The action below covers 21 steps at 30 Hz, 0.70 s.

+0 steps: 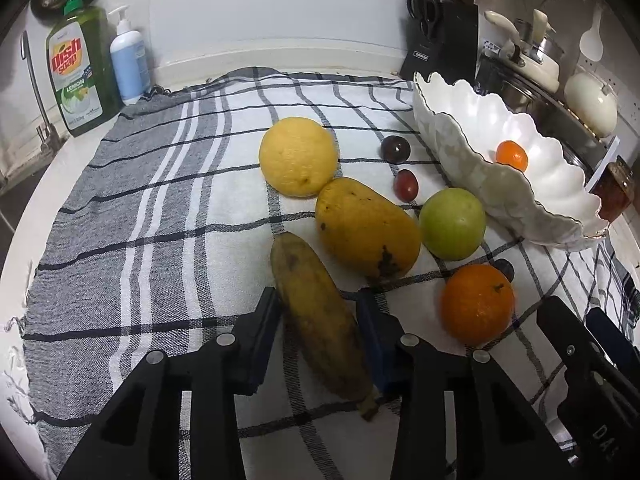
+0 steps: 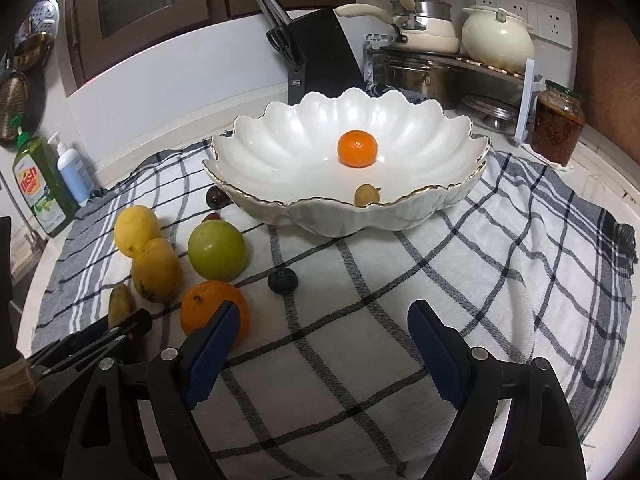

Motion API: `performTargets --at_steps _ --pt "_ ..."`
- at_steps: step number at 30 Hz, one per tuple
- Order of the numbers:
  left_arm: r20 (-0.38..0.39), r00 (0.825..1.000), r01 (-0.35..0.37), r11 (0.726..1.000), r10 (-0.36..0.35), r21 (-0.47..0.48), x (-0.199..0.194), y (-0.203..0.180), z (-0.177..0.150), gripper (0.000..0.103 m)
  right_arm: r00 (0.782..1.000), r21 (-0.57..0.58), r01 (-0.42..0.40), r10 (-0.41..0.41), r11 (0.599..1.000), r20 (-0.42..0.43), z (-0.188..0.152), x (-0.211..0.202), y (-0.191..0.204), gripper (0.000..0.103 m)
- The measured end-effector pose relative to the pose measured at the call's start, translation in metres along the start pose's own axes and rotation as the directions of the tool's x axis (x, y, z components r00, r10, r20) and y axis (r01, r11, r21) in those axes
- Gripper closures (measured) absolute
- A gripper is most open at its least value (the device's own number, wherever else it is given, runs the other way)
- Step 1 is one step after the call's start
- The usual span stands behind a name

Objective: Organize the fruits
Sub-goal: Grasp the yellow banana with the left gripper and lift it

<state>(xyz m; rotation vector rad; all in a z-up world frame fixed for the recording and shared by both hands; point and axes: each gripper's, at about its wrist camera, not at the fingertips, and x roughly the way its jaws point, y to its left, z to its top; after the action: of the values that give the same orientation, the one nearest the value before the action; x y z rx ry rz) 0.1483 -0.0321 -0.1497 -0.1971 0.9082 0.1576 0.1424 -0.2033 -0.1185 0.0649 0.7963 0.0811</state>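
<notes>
My left gripper (image 1: 318,332) pinches the soft banana (image 1: 320,328), lower centre; squeezing harder could bruise it or let it twist loose. My right gripper (image 2: 316,344) hangs apart, empty, below the bowl (image 2: 460,196).

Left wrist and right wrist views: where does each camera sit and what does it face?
Left wrist: on the left gripper, angled down at the banana between its pads; the right gripper shows at right.
Right wrist: on the open right gripper, facing the white bowl; left gripper at left.
Shared: checked cloth, orange, bowl.
</notes>
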Motion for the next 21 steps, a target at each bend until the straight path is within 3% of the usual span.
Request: performTargets --at_steps 21 --pt "0.047 0.996 0.07 0.996 -0.073 0.059 -0.04 0.025 0.01 0.072 0.999 -0.041 -0.038 0.039 0.998 0.023 -0.001 -0.019 0.027 0.016"
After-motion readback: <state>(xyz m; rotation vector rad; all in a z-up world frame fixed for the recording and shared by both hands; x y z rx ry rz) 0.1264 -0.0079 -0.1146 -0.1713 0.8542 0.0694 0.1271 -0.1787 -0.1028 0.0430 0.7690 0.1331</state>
